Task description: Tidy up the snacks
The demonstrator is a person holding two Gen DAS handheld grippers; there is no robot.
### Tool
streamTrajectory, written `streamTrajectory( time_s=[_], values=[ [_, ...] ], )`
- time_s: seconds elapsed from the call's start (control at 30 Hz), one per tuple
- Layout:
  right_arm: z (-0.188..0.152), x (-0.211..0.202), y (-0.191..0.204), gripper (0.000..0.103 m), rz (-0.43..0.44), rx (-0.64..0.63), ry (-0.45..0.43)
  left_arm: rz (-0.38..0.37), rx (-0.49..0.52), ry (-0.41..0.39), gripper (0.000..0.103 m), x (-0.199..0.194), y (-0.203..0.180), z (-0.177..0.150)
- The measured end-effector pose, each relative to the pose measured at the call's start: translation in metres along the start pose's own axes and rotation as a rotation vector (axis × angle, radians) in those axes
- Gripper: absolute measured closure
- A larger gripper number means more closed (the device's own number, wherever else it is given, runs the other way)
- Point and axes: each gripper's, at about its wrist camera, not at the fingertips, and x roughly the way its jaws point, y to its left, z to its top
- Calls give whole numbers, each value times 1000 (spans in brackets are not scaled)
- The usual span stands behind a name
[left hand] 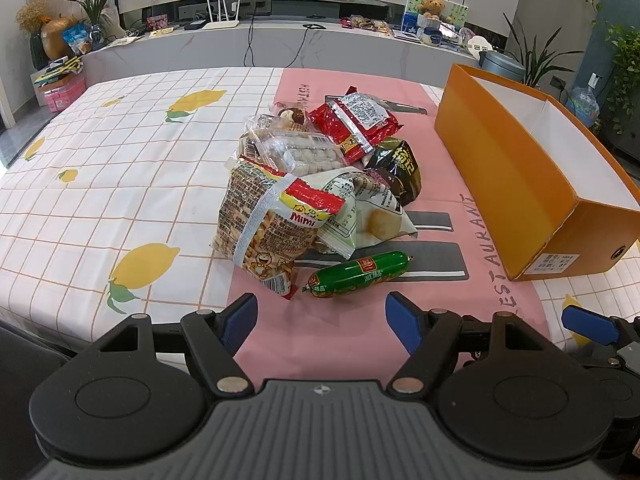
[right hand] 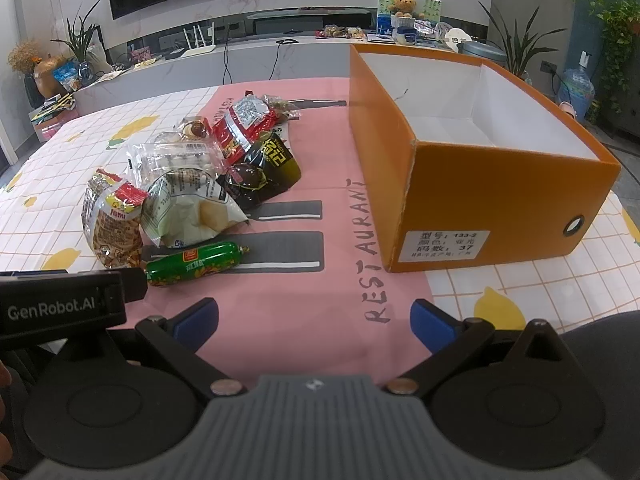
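A pile of snack packs lies on the pink runner: a Mimi stick-snack bag (left hand: 264, 232), a pale green chip bag (left hand: 360, 208), a clear pack of white balls (left hand: 296, 152), a red pack (left hand: 356, 120), a black pack (left hand: 396, 168). A green sausage (left hand: 360, 270) lies nearest, just ahead of my left gripper (left hand: 322, 320), which stands open and empty. An open orange box (right hand: 480, 184) with a white, bare inside sits to the right. My right gripper (right hand: 314, 320) hovers open over the runner, left of the box's near corner, with the sausage (right hand: 196, 264) to its left.
The table wears a white checked cloth with lemons (left hand: 144, 264). The left gripper's body (right hand: 60, 308) shows at the left edge of the right wrist view. Behind the table runs a marble counter (left hand: 280, 40) with plants, a router and clutter.
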Motion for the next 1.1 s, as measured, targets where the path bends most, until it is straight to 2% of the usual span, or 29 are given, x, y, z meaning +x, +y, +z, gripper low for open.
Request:
streamTrajectory(
  time_s=[0.13,0.33,0.5,0.63,0.73,0.93,1.0,1.1],
  values=[
    [0,0,0,4,0,-1,0,-3,1,1,17,-1,0,0],
    [1,0,-1,3,77,49,-16,7,-9,-45,17,-10,7,3],
    [2,-2,9,3,99,43,-54,7,-36,-60,17,-14,22,6],
    [2,4,19,3,107,26,-74,51,8,-91,17,-13,30,10],
    [3,8,24,3,105,26,-84,40,5,-95,17,-11,40,14],
    [9,21,23,3,146,118,-75,43,4,-90,17,-7,56,18],
    [12,27,26,3,135,155,-75,54,-11,-79,17,-4,60,19],
    [18,38,38,5,67,129,-69,62,-13,-67,17,2,64,19]
  ],
)
